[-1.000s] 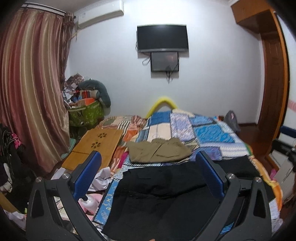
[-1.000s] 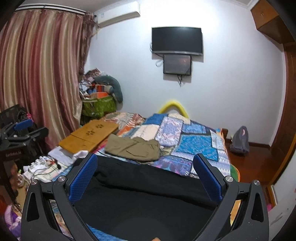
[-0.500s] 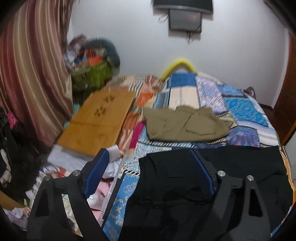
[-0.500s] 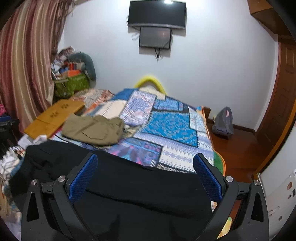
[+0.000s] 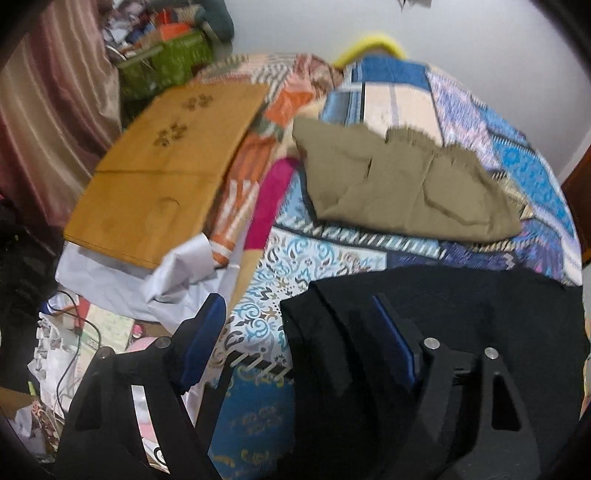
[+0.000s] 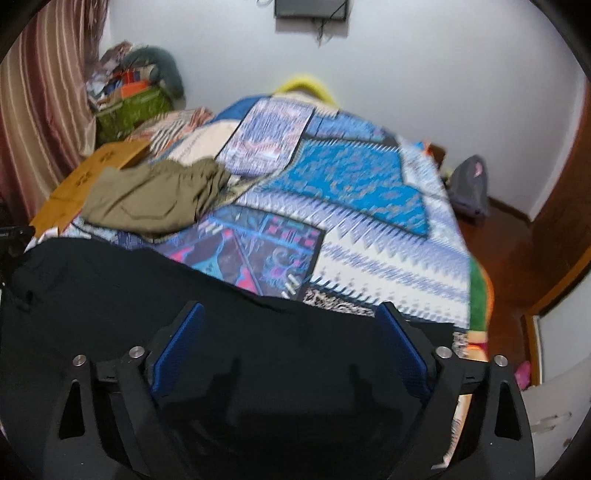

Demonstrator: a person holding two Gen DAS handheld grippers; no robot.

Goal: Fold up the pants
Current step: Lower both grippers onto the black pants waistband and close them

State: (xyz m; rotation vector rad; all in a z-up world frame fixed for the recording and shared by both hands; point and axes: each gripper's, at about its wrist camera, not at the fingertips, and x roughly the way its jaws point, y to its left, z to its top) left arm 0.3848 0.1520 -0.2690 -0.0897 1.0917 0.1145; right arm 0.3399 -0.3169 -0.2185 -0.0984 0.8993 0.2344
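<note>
The black pants (image 5: 461,314) lie spread flat across the near end of the bed, on the patchwork quilt (image 5: 321,266). Their near-left corner sits just inside the quilt's left border; beyond that border the bed drops to floor clutter (image 5: 74,343). Bare quilt separates the black pants from the folded khaki pants (image 5: 399,184) farther up the bed.

Left gripper (image 5: 299,332): jaws apart and just been closing. The left finger is over the quilt border, the right finger over black cloth, and the pants' corner edge lies between them. Whether the pads touch cloth cannot be told through the blur.

Right gripper (image 6: 291,347): jaws apart, just been closing, both fingers over black cloth at the far hem; no clamping is visible.

Only the left view shows the wooden board (image 5: 166,166) in full, overhanging the bed's left side on white sheeting, and the cables on the floor. Only the right view shows the bed's right edge, the open wooden floor (image 6: 506,258) beyond it, a grey bag (image 6: 469,188) by the wall and the screen (image 6: 310,7) on the wall.

A second ago both cameras looked nearly level at the wall and television; both now tilt down, nearer the cloth, with jaws narrower.
</note>
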